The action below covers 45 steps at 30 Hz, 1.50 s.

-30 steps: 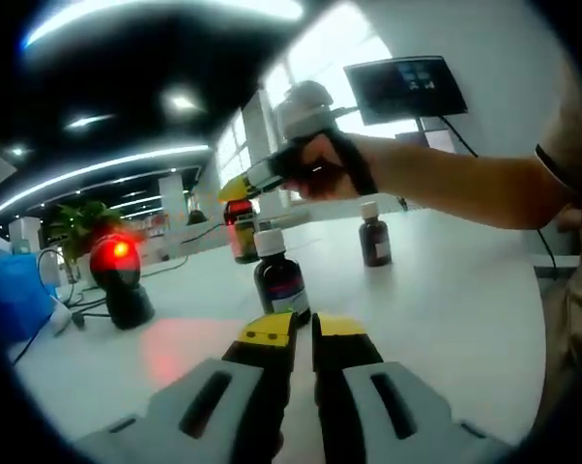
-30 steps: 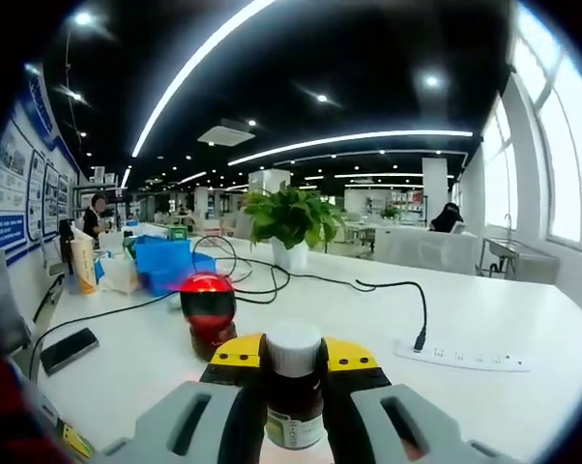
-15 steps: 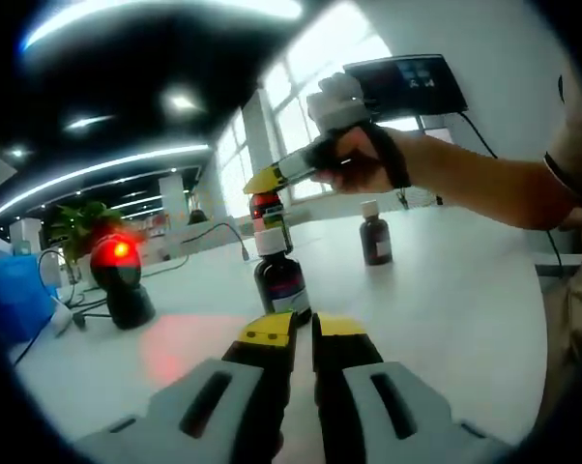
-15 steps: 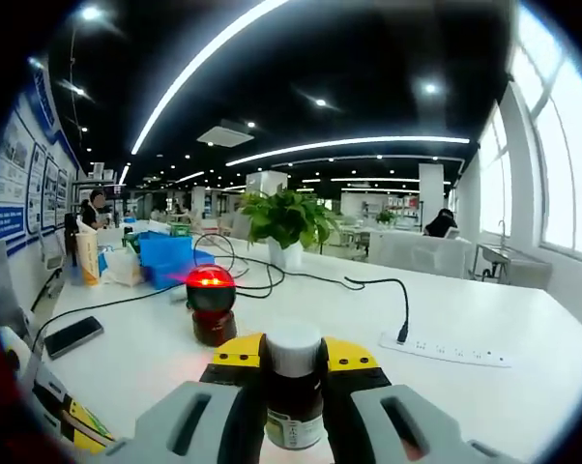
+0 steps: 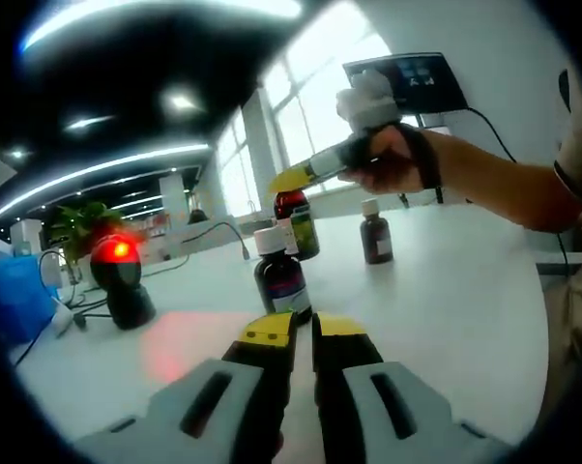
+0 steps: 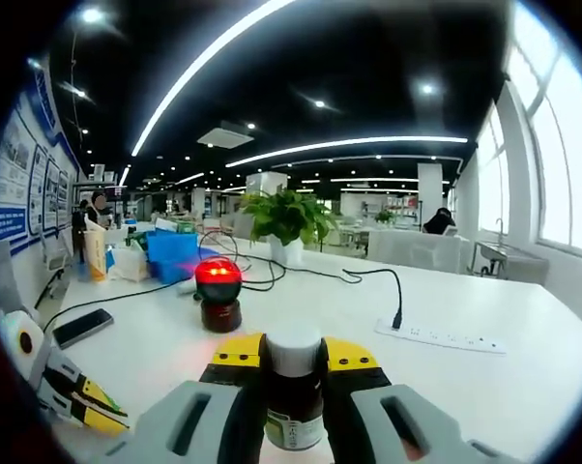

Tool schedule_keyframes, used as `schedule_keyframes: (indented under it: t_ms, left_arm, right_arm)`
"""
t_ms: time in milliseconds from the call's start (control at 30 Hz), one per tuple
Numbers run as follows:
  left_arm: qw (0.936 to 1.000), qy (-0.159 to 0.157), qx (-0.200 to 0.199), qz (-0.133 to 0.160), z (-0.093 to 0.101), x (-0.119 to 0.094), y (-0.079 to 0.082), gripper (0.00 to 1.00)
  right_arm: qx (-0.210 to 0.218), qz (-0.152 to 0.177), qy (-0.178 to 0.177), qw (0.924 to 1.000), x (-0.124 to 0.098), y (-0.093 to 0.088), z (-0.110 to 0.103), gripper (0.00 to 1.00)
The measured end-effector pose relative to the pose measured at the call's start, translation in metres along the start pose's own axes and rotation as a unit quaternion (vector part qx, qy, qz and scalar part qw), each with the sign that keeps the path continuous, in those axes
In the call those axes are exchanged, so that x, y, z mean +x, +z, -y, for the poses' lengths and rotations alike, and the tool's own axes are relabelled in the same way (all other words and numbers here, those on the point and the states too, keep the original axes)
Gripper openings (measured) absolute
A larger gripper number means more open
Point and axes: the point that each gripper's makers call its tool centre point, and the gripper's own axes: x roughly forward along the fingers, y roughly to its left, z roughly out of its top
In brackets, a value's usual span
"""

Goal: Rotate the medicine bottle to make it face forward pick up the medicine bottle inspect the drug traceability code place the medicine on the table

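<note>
My right gripper point(image 6: 293, 354) is shut on a brown medicine bottle point(image 6: 293, 398) with a white cap, upright between the yellow jaw tips. In the left gripper view a hand holds that right gripper point(image 5: 293, 184) in the air, and the bottle point(image 5: 298, 220) hangs above the white table point(image 5: 446, 300). A second brown bottle point(image 5: 279, 277) with a blue label stands just ahead of my left gripper point(image 5: 304, 329), whose jaws are closed with nothing between them. Further right stands a third bottle point(image 5: 374, 235). The left gripper point(image 6: 64, 387) enters the right gripper view at lower left.
A black scanner with a glowing red top point(image 6: 218, 293) point(image 5: 117, 271) stands on the table. A power strip point(image 6: 436, 338) with its cable lies at right, a phone point(image 6: 82, 327) at left, a blue box point(image 6: 175, 253) and a potted plant point(image 6: 286, 220) behind.
The right gripper has carried its bottle to the right, away from the scanner and lower over the table. The left gripper has come into the right gripper view. My left gripper has stayed put.
</note>
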Motion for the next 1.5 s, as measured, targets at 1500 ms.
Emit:
schedule_keyframes:
  t_ms: [1500]
  left_arm:
    - [1.0000, -0.001, 0.006, -0.006, 0.002, 0.001, 0.000, 0.00]
  right_arm:
    - [0.032, -0.005, -0.010, 0.9994, -0.044, -0.049, -0.005, 0.17]
